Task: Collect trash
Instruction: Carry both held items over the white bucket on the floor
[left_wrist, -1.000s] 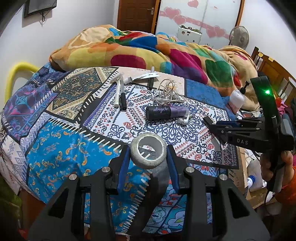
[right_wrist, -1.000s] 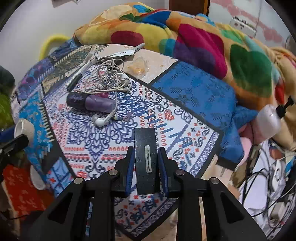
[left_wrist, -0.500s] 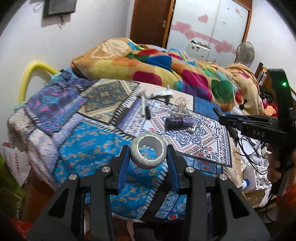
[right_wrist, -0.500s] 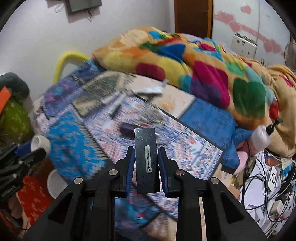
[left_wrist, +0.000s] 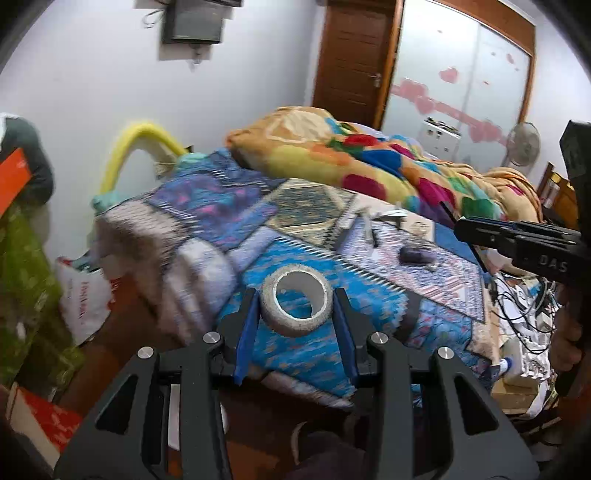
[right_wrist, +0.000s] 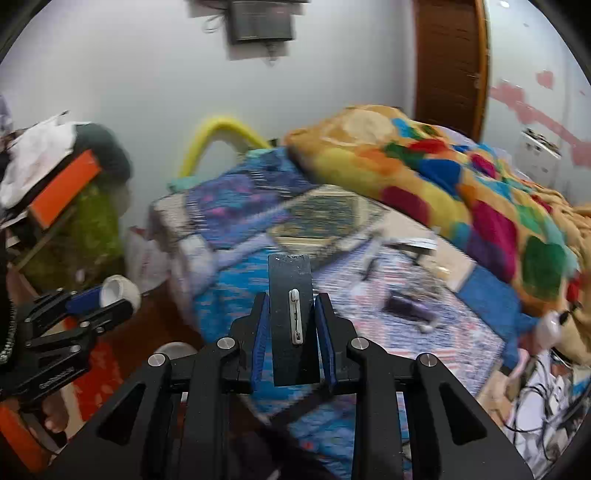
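My left gripper (left_wrist: 295, 310) is shut on a whitish tape roll (left_wrist: 295, 321), held in the air in front of the bed's near corner. It also shows at the left of the right wrist view (right_wrist: 110, 295). My right gripper (right_wrist: 291, 314) is shut on a flat black card with a small white pin on it (right_wrist: 291, 325). It also shows at the right of the left wrist view (left_wrist: 517, 240). On the patterned bedspread (left_wrist: 314, 347) farther off lie a dark purple tube (left_wrist: 415, 254), pens (left_wrist: 373, 236) and a tangle of white earphone cable, all blurred.
A colourful blanket (left_wrist: 369, 158) is heaped at the back of the bed. A white plastic bag (left_wrist: 85, 295) and green cloth (left_wrist: 22, 277) stand on the floor at left. Cables and clutter (left_wrist: 524, 325) lie on the floor at right. A wooden door (left_wrist: 351, 55) is behind.
Both grippers have pulled back and up from the bed and swung left, each keeping its object. The bed items look smaller and the floor at left has come into view.
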